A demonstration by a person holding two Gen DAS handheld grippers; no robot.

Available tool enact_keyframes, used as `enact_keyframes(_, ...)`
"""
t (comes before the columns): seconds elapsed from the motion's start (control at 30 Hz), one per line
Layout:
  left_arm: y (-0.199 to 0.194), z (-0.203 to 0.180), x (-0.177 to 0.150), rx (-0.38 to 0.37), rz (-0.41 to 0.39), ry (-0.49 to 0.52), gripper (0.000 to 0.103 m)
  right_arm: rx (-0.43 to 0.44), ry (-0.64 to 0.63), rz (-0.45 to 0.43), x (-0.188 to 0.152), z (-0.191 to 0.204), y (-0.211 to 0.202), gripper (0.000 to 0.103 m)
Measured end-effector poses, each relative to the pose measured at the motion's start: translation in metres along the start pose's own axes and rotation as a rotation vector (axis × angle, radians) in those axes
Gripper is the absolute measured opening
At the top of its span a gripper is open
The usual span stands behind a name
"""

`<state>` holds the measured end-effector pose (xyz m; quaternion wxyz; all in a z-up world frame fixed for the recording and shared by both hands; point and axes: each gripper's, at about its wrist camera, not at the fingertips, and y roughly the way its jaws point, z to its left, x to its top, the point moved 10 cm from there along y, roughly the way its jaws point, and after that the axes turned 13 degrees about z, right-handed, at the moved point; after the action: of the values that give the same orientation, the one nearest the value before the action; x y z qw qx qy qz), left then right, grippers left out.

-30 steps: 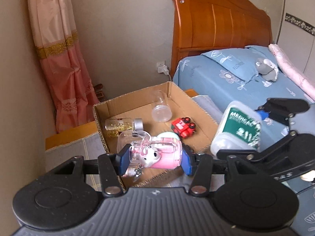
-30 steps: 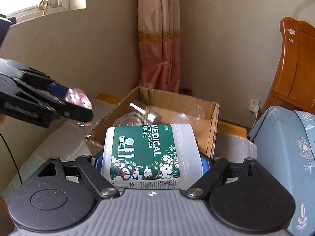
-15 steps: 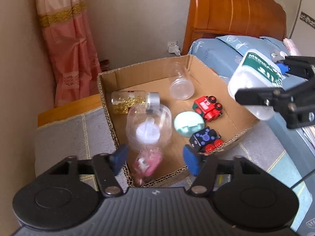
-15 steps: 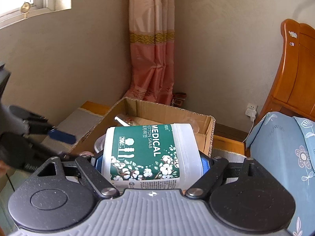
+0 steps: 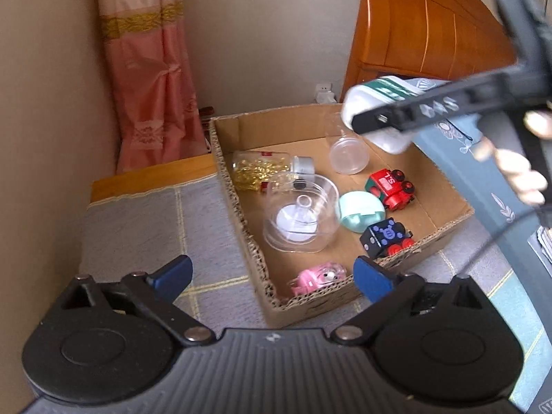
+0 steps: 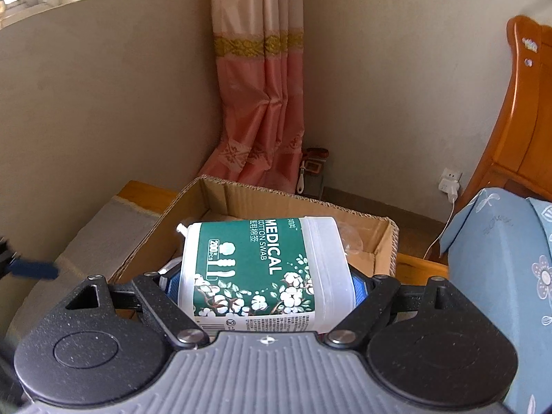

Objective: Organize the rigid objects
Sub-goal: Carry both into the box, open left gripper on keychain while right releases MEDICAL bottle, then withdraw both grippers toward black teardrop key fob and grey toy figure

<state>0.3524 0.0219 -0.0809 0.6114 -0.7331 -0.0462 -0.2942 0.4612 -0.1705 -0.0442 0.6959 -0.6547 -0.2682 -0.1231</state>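
Observation:
A cardboard box [image 5: 238,207] sits on a grey mat. It holds a pink toy bottle [image 5: 317,277] at the near edge, a clear dome container [image 5: 300,219], a jar of gold bits [image 5: 262,169], a clear cup [image 5: 348,153], a mint case [image 5: 360,210], a red toy train [image 5: 390,186] and a black toy train [image 5: 386,238]. My left gripper [image 5: 272,274] is open and empty, just in front of the box. My right gripper [image 6: 262,283] is shut on a white cotton swab tub [image 6: 262,269], held over the box [image 6: 386,238]; the tub also shows in the left wrist view [image 5: 376,117].
A pink curtain [image 5: 151,79] hangs in the corner behind the box. A wooden headboard [image 5: 424,31] and a blue-covered bed [image 6: 500,262] stand to the right. A wall socket with a plug [image 6: 450,181] is behind the box.
My left gripper let the pink toy bottle go into the box, opened wide and drew back. My right gripper moved the swab tub over the box, and the tub has tilted in its hold.

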Motion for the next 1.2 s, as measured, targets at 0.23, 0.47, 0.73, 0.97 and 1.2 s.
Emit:
enact_keyframes(0.23, -0.008, 0.015, -0.006, 0.039, -0.037, -0.002, 0.099, -0.011, 0.019, 0.029, 0.032, -0.004, 0.036, 0.088)
enact_keyframes(0.47, -0.006, 0.015, -0.010, 0.057, -0.039, 0.010, 0.099, 0.033, 0.037, 0.036, 0.030, 0.000, 0.045, 0.102)
enact_keyframes(0.73, -0.013, -0.001, -0.015, 0.053, -0.049, 0.032, 0.099, 0.022, 0.018, 0.036, 0.007, 0.012, 0.017, 0.102)
enact_keyframes(0.97, -0.033, -0.017, -0.028, 0.067, -0.079, 0.029, 0.102, 0.021, 0.040, 0.002, -0.028, 0.022, -0.029, 0.103)
enact_keyframes(1.2, -0.045, -0.028, -0.052, 0.125, -0.091, 0.025, 0.102, 0.014, 0.101, 0.004, -0.088, 0.035, -0.053, 0.103)
